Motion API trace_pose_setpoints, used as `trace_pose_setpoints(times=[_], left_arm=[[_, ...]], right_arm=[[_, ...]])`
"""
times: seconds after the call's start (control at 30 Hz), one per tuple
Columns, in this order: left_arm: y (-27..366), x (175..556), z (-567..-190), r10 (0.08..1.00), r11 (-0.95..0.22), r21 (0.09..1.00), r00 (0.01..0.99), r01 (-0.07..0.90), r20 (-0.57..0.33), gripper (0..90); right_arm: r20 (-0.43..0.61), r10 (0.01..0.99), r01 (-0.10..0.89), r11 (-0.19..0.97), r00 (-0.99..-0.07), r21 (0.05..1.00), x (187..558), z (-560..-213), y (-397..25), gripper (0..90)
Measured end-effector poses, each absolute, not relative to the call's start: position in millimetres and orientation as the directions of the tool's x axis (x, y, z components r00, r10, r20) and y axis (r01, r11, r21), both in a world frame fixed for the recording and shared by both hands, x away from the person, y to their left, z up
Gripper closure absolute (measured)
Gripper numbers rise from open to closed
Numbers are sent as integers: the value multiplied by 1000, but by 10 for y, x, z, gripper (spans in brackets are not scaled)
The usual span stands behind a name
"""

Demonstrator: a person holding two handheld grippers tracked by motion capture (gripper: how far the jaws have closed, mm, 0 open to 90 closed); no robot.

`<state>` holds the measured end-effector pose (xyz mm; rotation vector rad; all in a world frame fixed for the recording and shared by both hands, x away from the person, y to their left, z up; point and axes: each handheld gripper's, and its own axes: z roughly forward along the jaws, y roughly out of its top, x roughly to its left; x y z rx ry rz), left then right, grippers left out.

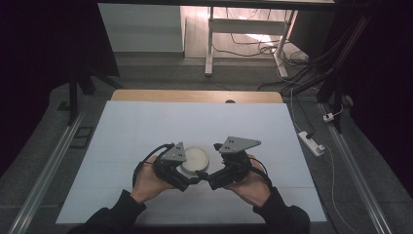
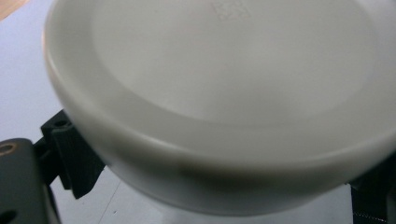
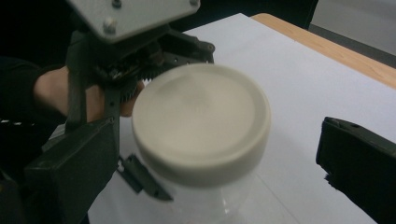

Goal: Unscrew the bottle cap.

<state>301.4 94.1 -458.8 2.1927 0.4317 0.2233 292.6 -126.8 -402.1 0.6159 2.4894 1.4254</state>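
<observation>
1. Evidently we were at the lid-gripping step: a clear jar [image 3: 219,196] with a cream lid [image 3: 201,121] stood near the worktop's [image 1: 146,126] front edge, between both grippers.
2. Our left gripper [image 1: 191,179] appeared clamped on the jar; our right gripper [image 3: 215,154] stood wide around the lid.
3. Next, we judged, the right should close and twist.
4. The jar stood upright, lid up, long axis vertical.

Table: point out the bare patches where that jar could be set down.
The white sheet lies bare between the jar and the wooden far edge, and out to both side edges. It is crowded at the near middle, where the left hand-held gripper and right hand-held gripper close in on the jar.
</observation>
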Motion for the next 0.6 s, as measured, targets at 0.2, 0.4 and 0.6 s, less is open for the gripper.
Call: trace_pose_setpoints(times=[0.2, 0.4, 0.6], left_arm=[[937, 3012, -4583, 384, -572, 789, 923, 226, 14, 75], [942, 3022, -4580, 389, -572, 788, 921, 230, 13, 75], [936, 3026, -4581, 386, -573, 787, 922, 230, 12, 75]], right_arm=[[15, 455, 249, 457, -890, 854, 3007, -4043, -1117, 0], [30, 436, 253, 464, -900, 849, 3067, -4098, -1010, 0], [38, 414, 249, 469, -909, 847, 3100, -4158, -949, 20]])
